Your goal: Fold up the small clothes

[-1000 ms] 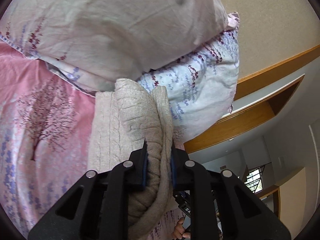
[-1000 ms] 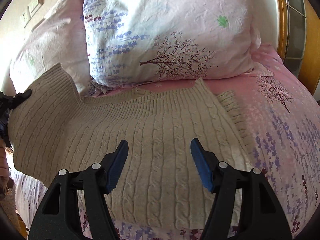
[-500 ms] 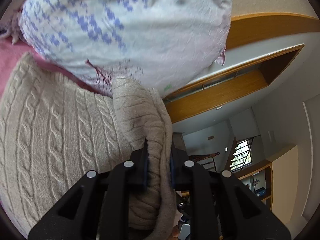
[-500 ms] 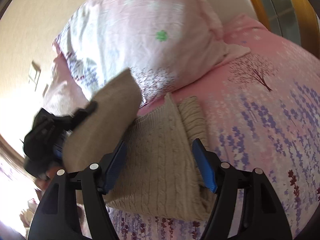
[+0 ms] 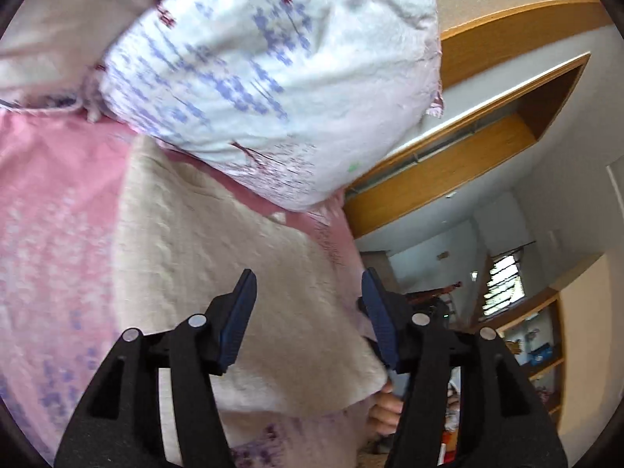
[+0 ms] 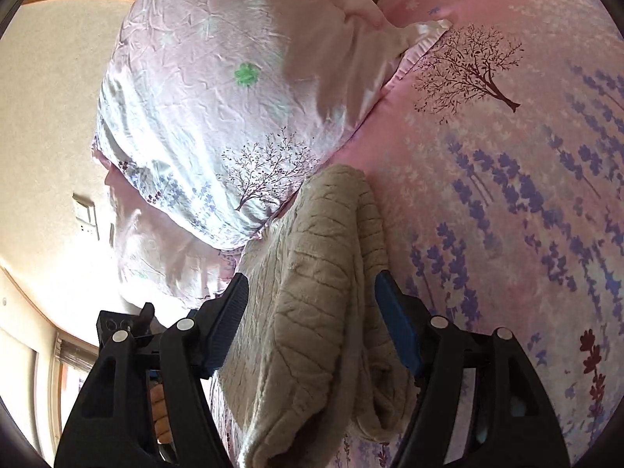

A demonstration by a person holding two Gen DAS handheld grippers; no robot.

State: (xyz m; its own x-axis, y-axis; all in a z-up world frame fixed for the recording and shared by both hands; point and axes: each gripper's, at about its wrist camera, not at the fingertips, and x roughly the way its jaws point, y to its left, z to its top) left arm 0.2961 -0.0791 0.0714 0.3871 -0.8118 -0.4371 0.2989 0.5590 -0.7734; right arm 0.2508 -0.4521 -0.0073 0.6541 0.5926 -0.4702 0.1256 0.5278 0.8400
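A beige cable-knit sweater [image 5: 218,273] lies folded over on a pink floral bedsheet [image 5: 50,210]. My left gripper [image 5: 308,316] is open and empty, its jaws spread just above the sweater's top layer. In the right wrist view the folded sweater [image 6: 319,296] lies as a thick stack. My right gripper [image 6: 312,323] is open, its jaws standing either side of the stack without pressing it.
A floral pillow [image 5: 273,78] lies just behind the sweater, also in the right wrist view [image 6: 218,109]. The bedsheet [image 6: 507,195] spreads to the right. A wooden wardrobe [image 5: 468,163] and a room beyond lie off the bed's edge. The other gripper's body [image 6: 124,327] shows lower left.
My left gripper carried a flap of the sweater across and let go; its jaws have opened. The sweater now lies folded over. My right gripper stayed open and swung to the fold's side.
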